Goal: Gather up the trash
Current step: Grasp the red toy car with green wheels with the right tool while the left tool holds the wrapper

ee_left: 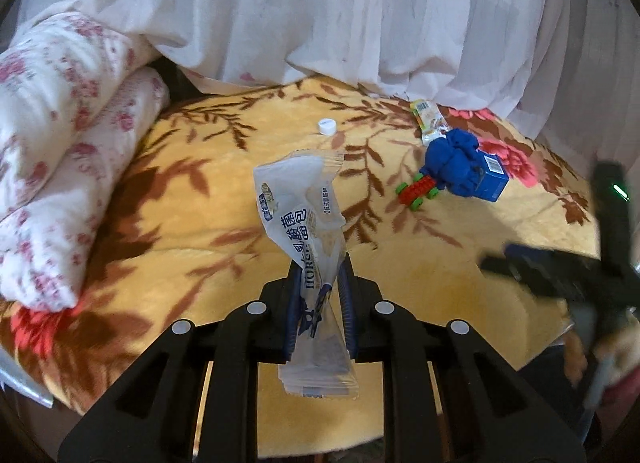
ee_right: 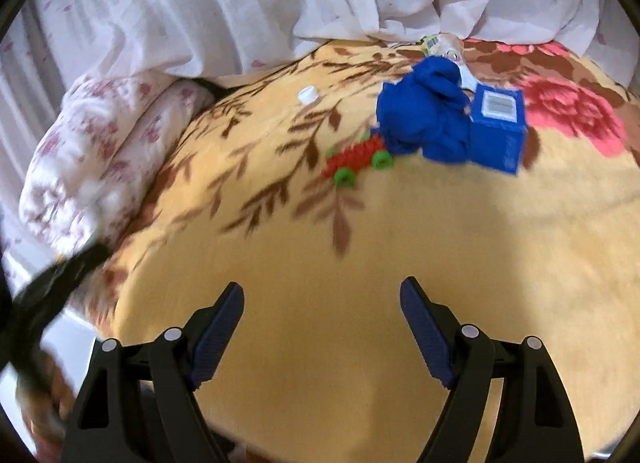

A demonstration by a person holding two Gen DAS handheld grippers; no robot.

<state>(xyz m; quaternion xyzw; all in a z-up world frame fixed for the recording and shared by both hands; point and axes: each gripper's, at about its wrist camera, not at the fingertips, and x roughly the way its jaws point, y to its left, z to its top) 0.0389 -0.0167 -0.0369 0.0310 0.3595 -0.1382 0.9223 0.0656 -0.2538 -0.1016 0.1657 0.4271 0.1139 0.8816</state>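
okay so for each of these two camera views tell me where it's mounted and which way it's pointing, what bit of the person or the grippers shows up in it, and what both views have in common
Left wrist: on the left gripper, angled down across the floral blanket; its fingers pinch a clear snack wrapper; the right gripper blurs at right.
Right wrist: on the right gripper, angled down over the same blanket; jaws open, empty; a dark blur at left, probably the other gripper.
Shared: white bottle cap, toy wheels, blue cloth, blue box, flowered quilt.
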